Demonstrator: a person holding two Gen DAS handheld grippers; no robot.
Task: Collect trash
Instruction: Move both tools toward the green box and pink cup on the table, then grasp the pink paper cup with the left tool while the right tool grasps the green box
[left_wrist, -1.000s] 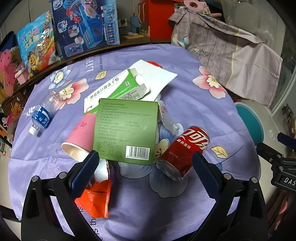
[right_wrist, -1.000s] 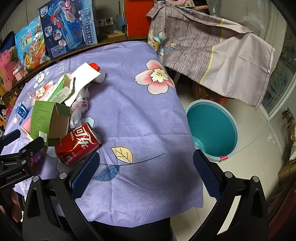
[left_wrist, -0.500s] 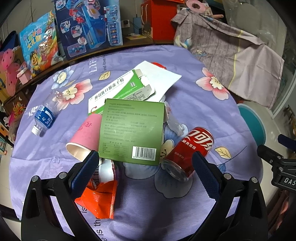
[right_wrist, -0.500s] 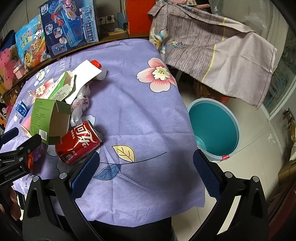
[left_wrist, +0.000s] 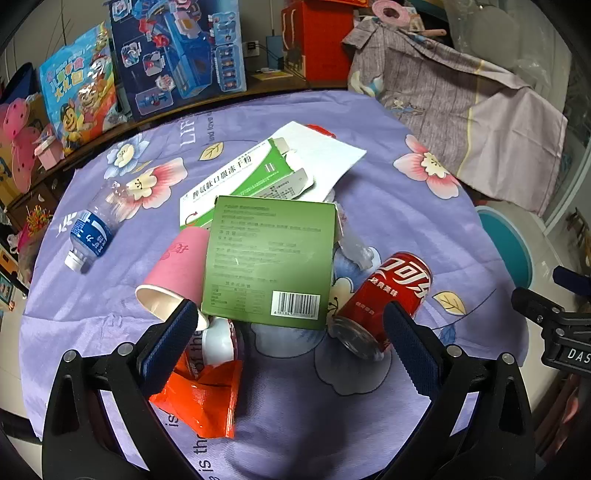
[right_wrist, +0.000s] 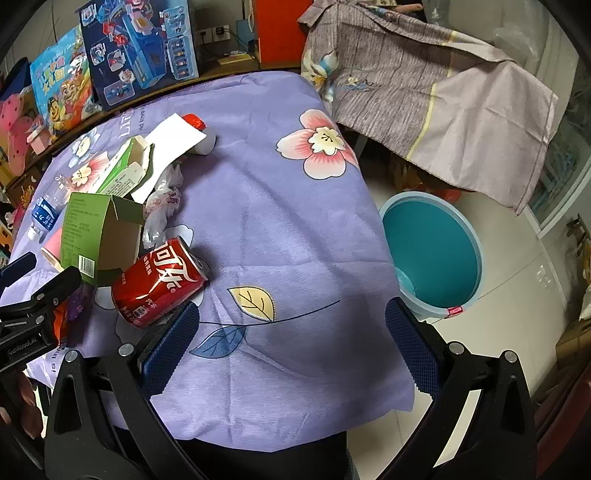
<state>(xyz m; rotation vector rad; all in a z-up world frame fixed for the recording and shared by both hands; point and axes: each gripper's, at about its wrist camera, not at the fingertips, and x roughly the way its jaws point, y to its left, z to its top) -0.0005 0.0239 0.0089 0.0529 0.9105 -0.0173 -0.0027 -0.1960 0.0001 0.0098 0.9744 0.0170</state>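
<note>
Trash lies on a purple flowered tablecloth (left_wrist: 388, 206): a red cola can (left_wrist: 384, 299) on its side, a dark green box (left_wrist: 269, 258), a pink paper cup (left_wrist: 173, 273), an orange wrapper (left_wrist: 207, 395), a green-white carton (left_wrist: 240, 177), a white sheet (left_wrist: 325, 155) and a plastic bottle (left_wrist: 92, 229). My left gripper (left_wrist: 291, 347) is open and empty, hovering just short of the box and can. My right gripper (right_wrist: 291, 347) is open and empty over the cloth's near right edge; the cola can (right_wrist: 159, 280) lies to its left. The teal bin (right_wrist: 432, 254) stands on the floor to the right.
Toy boxes (left_wrist: 181, 51) and a red box (left_wrist: 314, 37) line the table's far side. A grey-purple cloth (right_wrist: 443, 96) hangs behind the bin. A crumpled plastic bag (right_wrist: 162, 210) lies beside the green box. The left gripper's body (right_wrist: 33, 317) shows at the right wrist view's left edge.
Both views have shifted slightly: the trash pile sits a little lower and to the right in the left wrist view. Nothing was gripped or moved on the table.
</note>
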